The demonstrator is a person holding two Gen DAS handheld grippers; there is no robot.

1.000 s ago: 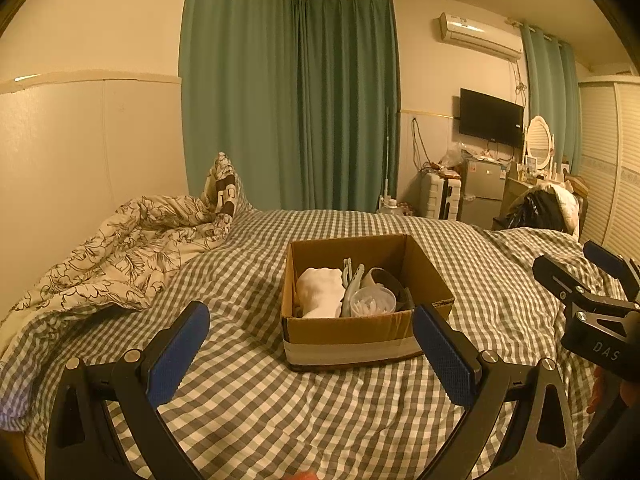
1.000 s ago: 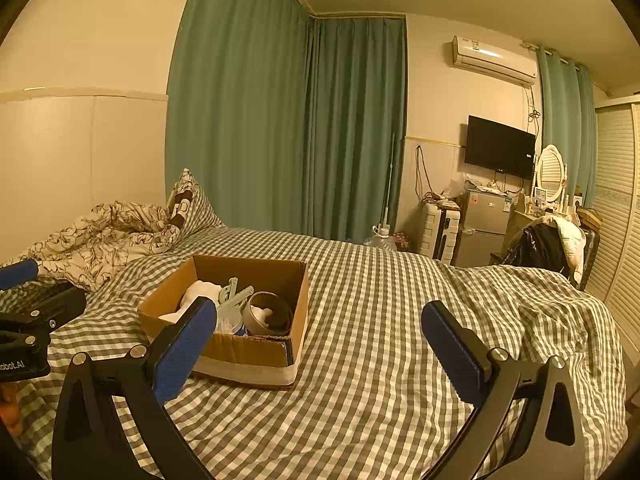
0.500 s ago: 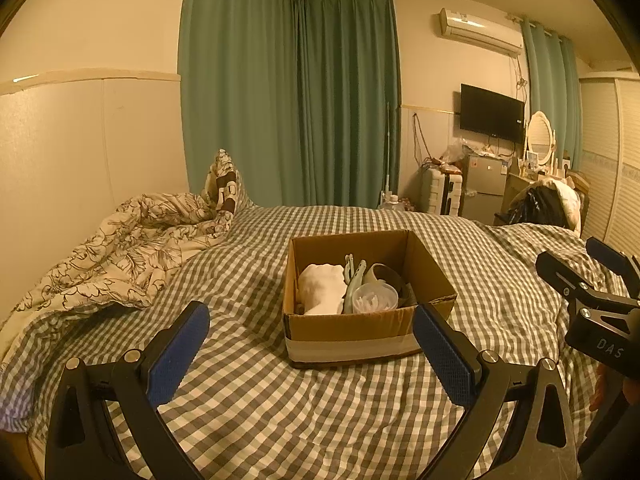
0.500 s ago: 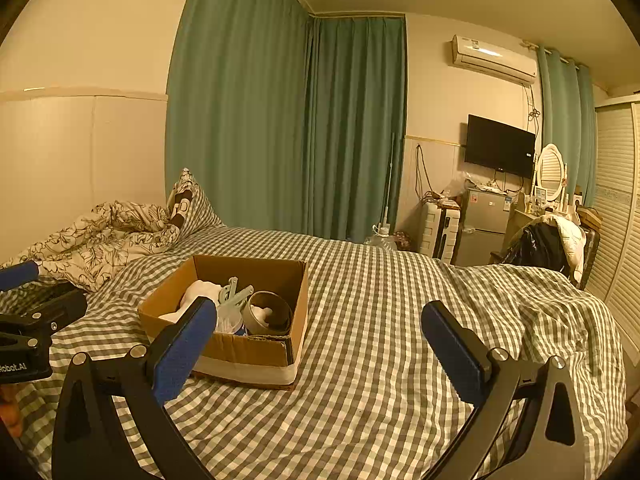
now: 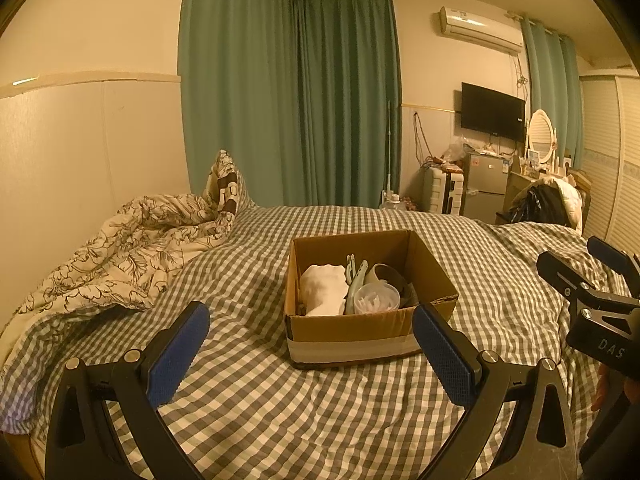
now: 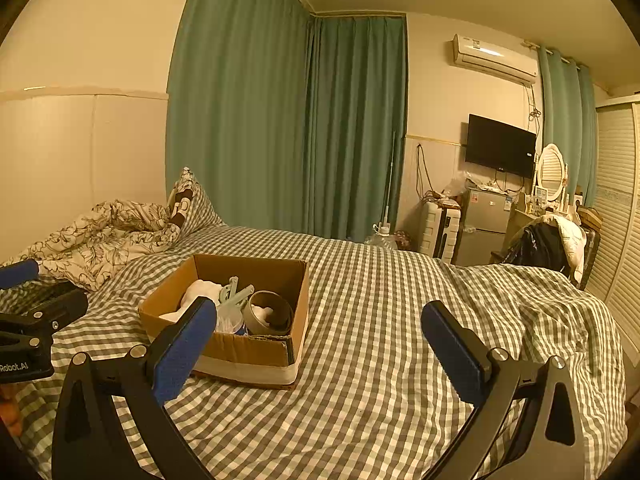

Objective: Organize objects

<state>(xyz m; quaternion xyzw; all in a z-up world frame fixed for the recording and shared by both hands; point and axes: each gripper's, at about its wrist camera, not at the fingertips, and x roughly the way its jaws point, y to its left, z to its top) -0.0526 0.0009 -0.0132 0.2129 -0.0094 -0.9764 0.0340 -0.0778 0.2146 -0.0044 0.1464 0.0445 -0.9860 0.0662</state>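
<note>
An open cardboard box (image 5: 352,332) stands on the checked bed cover; it also shows in the right wrist view (image 6: 248,354). Inside lie a white cloth (image 5: 323,289), a pale green hanger or clip (image 5: 356,276), a clear plastic cup (image 5: 376,299) and a grey tape roll (image 6: 267,313). My left gripper (image 5: 310,352) is open and empty, just in front of the box. My right gripper (image 6: 316,344) is open and empty, right of the box; it appears at the right edge of the left wrist view (image 5: 588,292).
A crumpled floral duvet (image 5: 120,256) lies at the left by the wall. The checked bed cover (image 6: 400,360) spreads to the right. Beyond the bed stand green curtains (image 5: 288,100), a small fridge (image 5: 484,184) and a chair with clothes (image 5: 544,202).
Both views have hardly shifted. The left gripper has drifted very slightly; the box and its contents have not moved. Both grippers stay open.
</note>
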